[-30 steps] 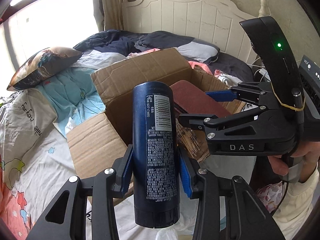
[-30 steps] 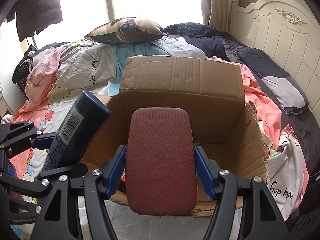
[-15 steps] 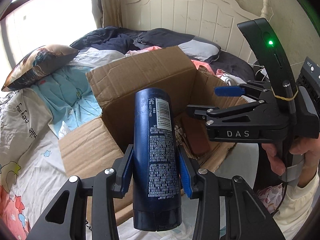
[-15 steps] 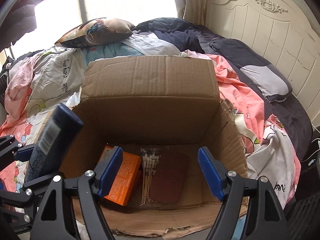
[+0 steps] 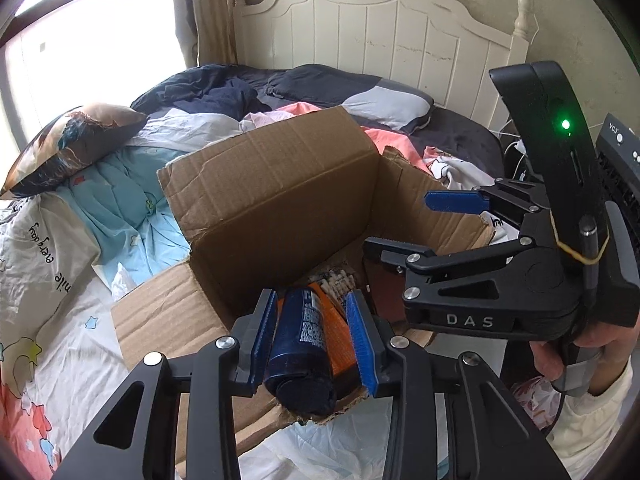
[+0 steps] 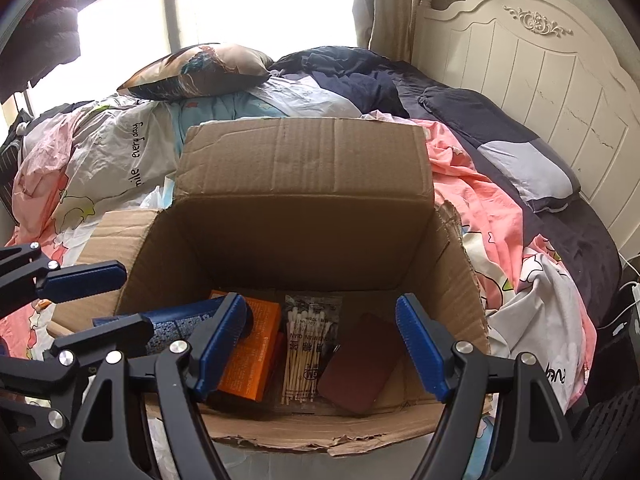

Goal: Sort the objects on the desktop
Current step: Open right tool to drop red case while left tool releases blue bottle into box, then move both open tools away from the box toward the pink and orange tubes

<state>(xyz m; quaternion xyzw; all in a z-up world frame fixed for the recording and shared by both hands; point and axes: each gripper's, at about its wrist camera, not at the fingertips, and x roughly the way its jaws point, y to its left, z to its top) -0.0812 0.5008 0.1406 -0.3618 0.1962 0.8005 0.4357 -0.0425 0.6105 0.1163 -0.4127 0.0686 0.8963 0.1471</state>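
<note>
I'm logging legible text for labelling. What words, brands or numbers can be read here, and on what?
"DAS": right gripper body.
"VC3": black appliance at the right edge.
"mile every day": bedsheet.
"every day", "mile": same sheet, left wrist view.
Blue bottle, orange box, cotton swab pack: print too small to read.

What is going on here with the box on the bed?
A person with a gripper in each hand is sorting items into a cardboard box. The left gripper, open, has the dark blue bottle between its fingers, lying on the orange box. The right gripper hangs open and empty above the cotton swabs and maroon case.
</note>
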